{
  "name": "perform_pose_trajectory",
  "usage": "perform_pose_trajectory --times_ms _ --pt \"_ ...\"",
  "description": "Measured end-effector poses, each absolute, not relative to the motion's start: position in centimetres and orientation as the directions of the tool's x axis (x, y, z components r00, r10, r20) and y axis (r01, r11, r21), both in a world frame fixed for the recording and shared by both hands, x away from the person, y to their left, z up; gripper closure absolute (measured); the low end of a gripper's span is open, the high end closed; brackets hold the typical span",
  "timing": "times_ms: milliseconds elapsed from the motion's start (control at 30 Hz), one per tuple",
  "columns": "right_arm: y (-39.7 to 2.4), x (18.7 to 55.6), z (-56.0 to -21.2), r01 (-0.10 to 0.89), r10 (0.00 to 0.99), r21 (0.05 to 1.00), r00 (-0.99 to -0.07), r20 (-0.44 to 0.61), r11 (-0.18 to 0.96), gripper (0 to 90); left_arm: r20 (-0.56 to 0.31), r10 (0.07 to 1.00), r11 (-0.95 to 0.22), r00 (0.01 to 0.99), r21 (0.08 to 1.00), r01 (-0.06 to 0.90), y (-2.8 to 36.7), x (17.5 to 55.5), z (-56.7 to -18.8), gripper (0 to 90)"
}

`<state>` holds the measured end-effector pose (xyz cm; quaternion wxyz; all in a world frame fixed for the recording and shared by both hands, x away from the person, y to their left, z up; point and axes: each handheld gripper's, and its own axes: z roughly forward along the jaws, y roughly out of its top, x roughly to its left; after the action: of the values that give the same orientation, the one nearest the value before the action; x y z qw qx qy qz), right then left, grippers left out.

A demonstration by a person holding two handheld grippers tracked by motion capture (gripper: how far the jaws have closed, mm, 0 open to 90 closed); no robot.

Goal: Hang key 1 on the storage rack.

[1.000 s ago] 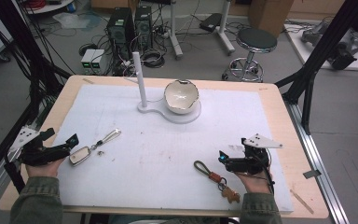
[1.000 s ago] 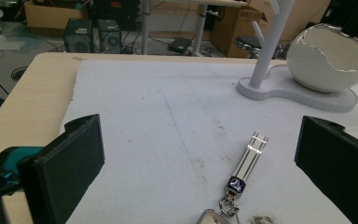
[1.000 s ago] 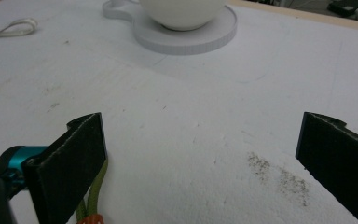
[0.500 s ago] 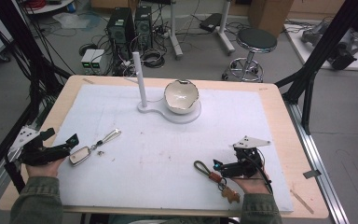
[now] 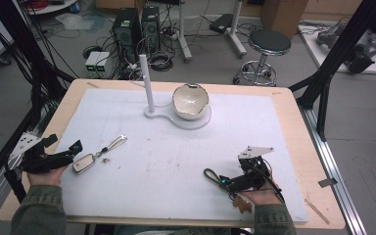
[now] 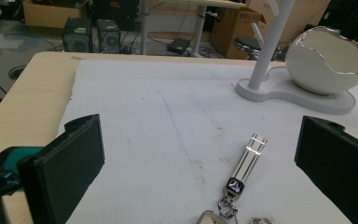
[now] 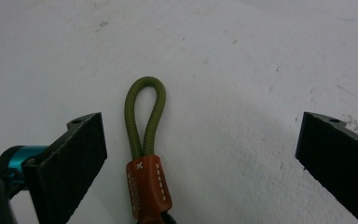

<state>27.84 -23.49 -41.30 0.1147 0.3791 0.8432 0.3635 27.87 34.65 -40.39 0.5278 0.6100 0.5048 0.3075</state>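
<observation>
The right gripper (image 5: 223,182), wide open near the counter's front edge, has swung left over the olive cord loop (image 7: 144,116), apparently lining up a grasp, while the left gripper (image 6: 198,163) waits open beside the key fob (image 5: 83,163).

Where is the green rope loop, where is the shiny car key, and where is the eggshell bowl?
Green rope loop (image 7: 145,112), right gripper view: on the cord's left strand.
Car key (image 5: 83,163), high view: on the middle of its silver body.
Eggshell bowl (image 6: 324,70), left gripper view: on its white outer wall.
</observation>
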Motion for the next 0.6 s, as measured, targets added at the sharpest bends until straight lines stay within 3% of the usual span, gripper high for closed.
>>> perform_pose_trajectory --times_ms 367,433,600 --pt "-22.89 27.71 -41.72 0.556 0.686 0.652 -0.724 0.076 0.515 7.6 -0.156 0.942 0.067 0.296 0.954 0.291 34.63 27.90 -40.41 1.7" --pt "-22.79 27.68 -41.84 0.550 0.669 0.648 -0.739 0.083 0.527 15.8 -0.156 0.942 0.066 0.297 0.954 0.292 34.59 27.90 -40.41 1.7" --pt "-22.57 27.63 -42.02 0.553 0.645 0.619 -0.758 0.096 0.558 21.6 -0.154 0.942 0.063 0.297 0.954 0.292 34.65 27.88 -40.40 1.7"
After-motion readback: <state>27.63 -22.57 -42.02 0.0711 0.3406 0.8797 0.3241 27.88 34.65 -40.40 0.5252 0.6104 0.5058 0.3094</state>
